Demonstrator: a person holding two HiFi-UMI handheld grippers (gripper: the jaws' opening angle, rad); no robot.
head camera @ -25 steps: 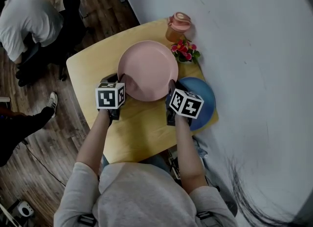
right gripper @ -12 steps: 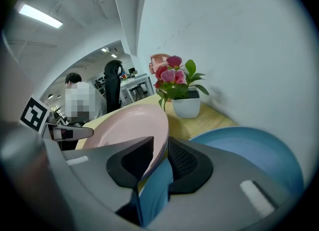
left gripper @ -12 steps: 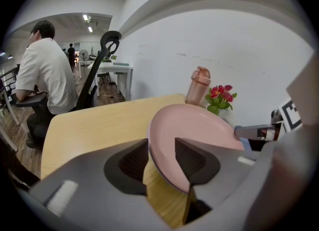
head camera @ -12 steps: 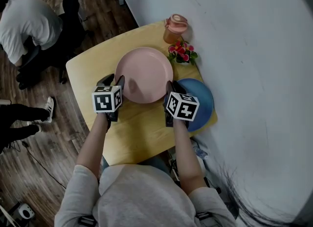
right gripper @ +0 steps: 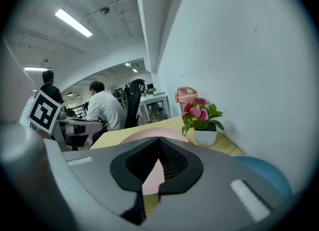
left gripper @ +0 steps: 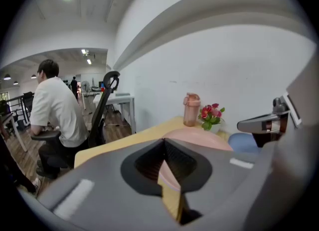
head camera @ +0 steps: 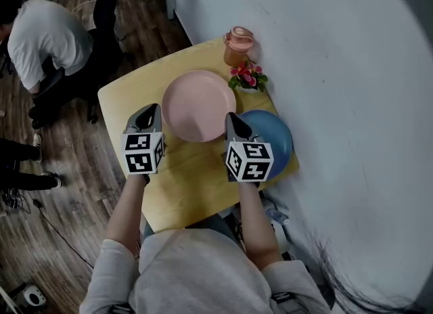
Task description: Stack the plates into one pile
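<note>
1. The left gripper (head camera: pixel 150 111) and right gripper (head camera: pixel 233 120) just closed on nothing and rose away from the pink plate (head camera: pixel 199 106).
2. It lies on the table (head camera: pixel 125 93) beside the blue plate (head camera: pixel 276 137). No pile yet.

A pink plate (head camera: pixel 199 106), round, shallow and empty, lies flat near the middle of the counter (head camera: pixel 128 93), a little toward its far edge. A blue plate (head camera: pixel 274 140), also round and empty, lies flat just beside it, against the counter's right edge near the near right corner; neither rests on the other
</note>
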